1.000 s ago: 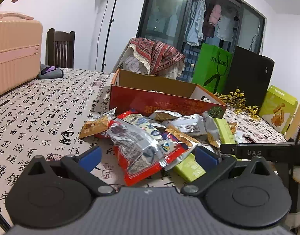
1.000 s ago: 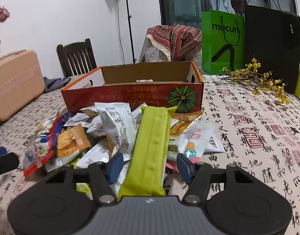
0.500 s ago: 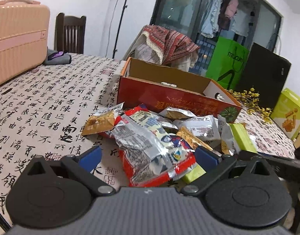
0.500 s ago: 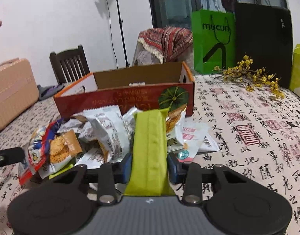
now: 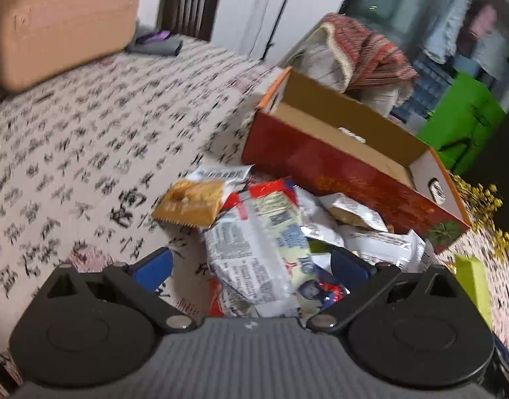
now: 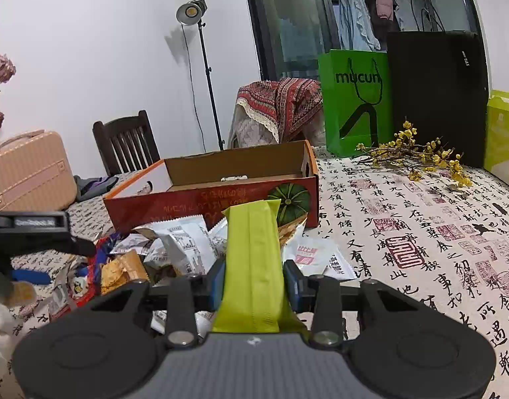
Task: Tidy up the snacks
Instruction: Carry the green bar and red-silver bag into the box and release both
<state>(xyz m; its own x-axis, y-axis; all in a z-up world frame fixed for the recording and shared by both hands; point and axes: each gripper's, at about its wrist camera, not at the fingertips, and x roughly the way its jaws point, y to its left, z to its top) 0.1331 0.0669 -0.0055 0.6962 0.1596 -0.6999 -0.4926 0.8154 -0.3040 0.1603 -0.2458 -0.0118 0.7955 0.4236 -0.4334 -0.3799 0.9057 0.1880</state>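
A pile of snack packets (image 6: 184,246) lies on the calligraphy-print tablecloth in front of an open red cardboard box (image 6: 221,199). My right gripper (image 6: 254,276) is shut on a long green packet (image 6: 252,249), whose far end points at the box. In the left wrist view my left gripper (image 5: 251,266) stands open over the near edge of the pile. A silver and red packet (image 5: 254,249) lies between its blue fingers (image 5: 154,266) without being pressed. An orange cracker packet (image 5: 191,202) sits just ahead on the left. The box (image 5: 337,173) holds one small white item.
A pink suitcase (image 6: 28,169) and a dark wooden chair (image 6: 128,143) are at the far left. Behind the box stand a light stand (image 6: 201,66), a green paper bag (image 6: 354,99) and a black box (image 6: 437,93). Yellow flower sprigs (image 6: 420,159) lie at the right.
The right jaws closed on the green packet and raised it a little. The left gripper moved along the pile and rolled, so its view now tilts.
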